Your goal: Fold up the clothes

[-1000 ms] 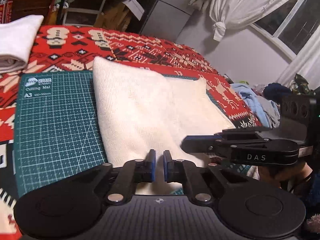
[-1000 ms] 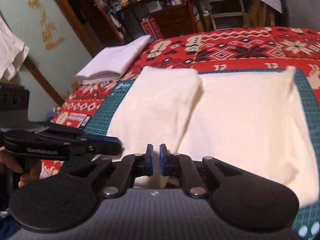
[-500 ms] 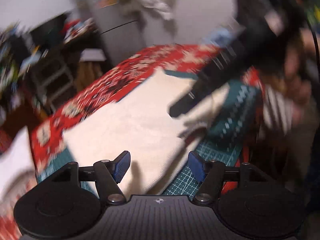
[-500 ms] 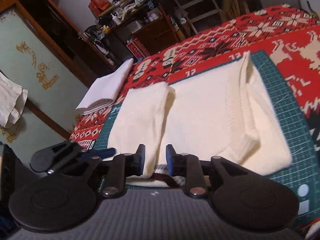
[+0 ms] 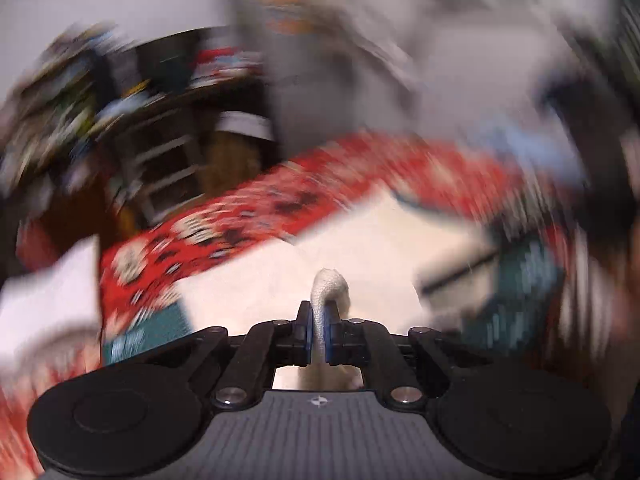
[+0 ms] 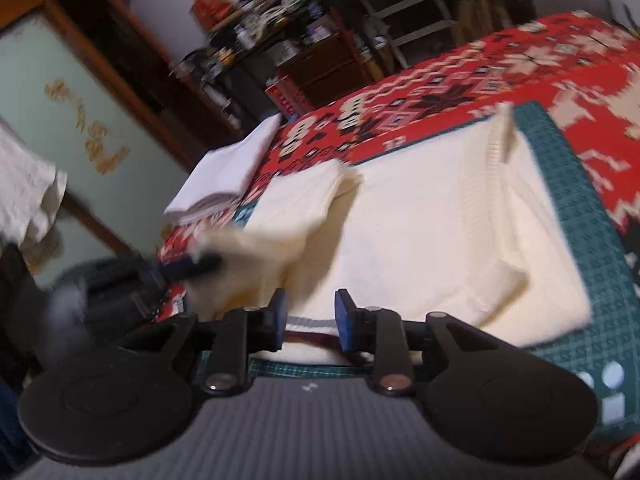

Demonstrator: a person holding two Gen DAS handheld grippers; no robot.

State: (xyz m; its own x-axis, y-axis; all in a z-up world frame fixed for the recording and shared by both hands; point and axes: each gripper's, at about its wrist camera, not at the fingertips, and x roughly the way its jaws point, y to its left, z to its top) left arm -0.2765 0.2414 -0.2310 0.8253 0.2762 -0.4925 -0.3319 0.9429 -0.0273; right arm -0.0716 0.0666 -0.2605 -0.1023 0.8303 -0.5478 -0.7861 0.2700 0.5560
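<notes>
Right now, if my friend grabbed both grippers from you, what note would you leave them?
Left gripper: shut on a pinch of the cream sweater, at its near left corner.
Right gripper: open, holding nothing, over the sweater's near edge.
Sweater lies on the green cutting mat; both sides look folded in.
A folded white cloth sits off the mat, on the red blanket.
Left: probably grip with the right too, then fold it over.

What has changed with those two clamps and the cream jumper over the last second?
The left hand-held gripper, open half a second ago, has shut on an edge of the cream knitted sweater. The right hand-held gripper, nearly closed before, has opened. The folded white cloth stays put.
</notes>
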